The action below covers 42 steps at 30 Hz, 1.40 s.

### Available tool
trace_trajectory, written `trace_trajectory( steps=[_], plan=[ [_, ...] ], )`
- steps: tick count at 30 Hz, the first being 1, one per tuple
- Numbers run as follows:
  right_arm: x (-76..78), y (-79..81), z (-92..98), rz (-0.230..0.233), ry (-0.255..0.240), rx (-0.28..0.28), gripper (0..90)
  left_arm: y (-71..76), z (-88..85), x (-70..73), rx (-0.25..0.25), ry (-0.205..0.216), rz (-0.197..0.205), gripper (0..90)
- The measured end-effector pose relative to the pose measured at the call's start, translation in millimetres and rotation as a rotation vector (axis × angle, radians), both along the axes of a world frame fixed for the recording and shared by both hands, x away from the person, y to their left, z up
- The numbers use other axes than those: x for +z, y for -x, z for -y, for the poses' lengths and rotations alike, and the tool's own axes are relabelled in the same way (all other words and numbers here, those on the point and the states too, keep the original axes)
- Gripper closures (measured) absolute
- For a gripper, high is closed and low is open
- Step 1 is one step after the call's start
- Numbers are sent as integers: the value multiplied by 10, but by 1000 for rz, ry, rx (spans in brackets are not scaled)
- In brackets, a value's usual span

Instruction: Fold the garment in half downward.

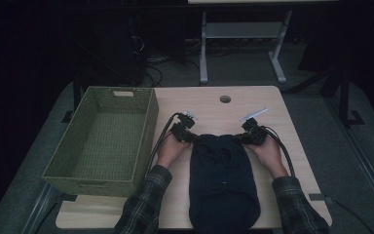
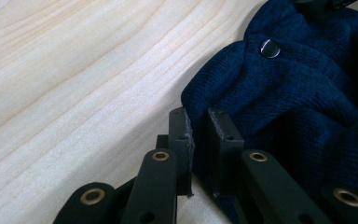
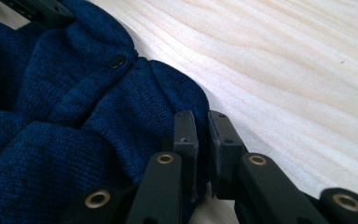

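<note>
At the near edge of the table (image 1: pixel 282 161), your sleeves are coming in either side of the knit (image 1: pixel 222 180), which is lying lengthwise down the middle, its near end hanging close to your side. Further up, your hands are resting flat on the wood, one at each far corner of the knit. Your left gripper (image 1: pixel 191 136) is pinching the far left corner: in the left gripper view the jaws are nearly together with a fold of blue fabric (image 2: pixel 279 88) pressed between the pads (image 2: pixel 186 135). Your right gripper (image 1: pixel 243 137) is doing the same at the far right corner, its jaws clamped on the fabric edge (image 3: pixel 98 112), with a snap (image 3: pixel 117 60) sitting just beyond. Holding both corners level like this is likely giving you an even hem to lift or fold without the cloth bunching. To your left, the green basket (image 1: pixel 146 126) is standing empty beside the knit, probably waiting to receive it. Beyond that, the far table is running bare to its cable hole (image 1: pixel 225 99)
</note>
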State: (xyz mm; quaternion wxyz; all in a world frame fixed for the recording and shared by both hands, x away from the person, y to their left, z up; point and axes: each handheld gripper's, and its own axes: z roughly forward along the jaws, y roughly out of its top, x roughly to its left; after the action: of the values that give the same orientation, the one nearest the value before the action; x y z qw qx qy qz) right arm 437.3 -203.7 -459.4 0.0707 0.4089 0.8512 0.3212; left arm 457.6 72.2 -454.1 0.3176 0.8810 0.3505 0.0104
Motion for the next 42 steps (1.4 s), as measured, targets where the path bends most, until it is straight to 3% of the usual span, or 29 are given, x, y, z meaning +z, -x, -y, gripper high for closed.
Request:
trace_trajectory(
  steps=[5, 10, 15, 22, 27, 33, 37, 42],
  plan=[
    [79, -24, 24, 27, -5, -5, 836, -16, -58, 95, 33, 28, 25, 814],
    [210, -29, 9, 51, 6, -8, 835, 0, -22, 252, 36, -14, 73, 814],
    [452, -53, 45, 85, -19, -6, 834, 12, -38, 516, 42, -10, 137, 814],
    [814, -62, 31, 172, -12, 1, 834, 32, -46, 860, 58, -3, 233, 814],
    [1058, -66, 54, 222, -31, 4, 834, 20, -72, 1088, 67, 16, 280, 813],
    [1298, -67, 39, 299, -25, -10, 835, 35, -56, 1357, 75, 9, 355, 814],
    [1360, 3, 23, 345, -24, -24, 834, 157, -30, 1369, 66, 25, 396, 812],
    [1292, 206, 42, 386, -61, -21, 832, 349, -71, 1271, 56, 54, 428, 809]
  ],
)
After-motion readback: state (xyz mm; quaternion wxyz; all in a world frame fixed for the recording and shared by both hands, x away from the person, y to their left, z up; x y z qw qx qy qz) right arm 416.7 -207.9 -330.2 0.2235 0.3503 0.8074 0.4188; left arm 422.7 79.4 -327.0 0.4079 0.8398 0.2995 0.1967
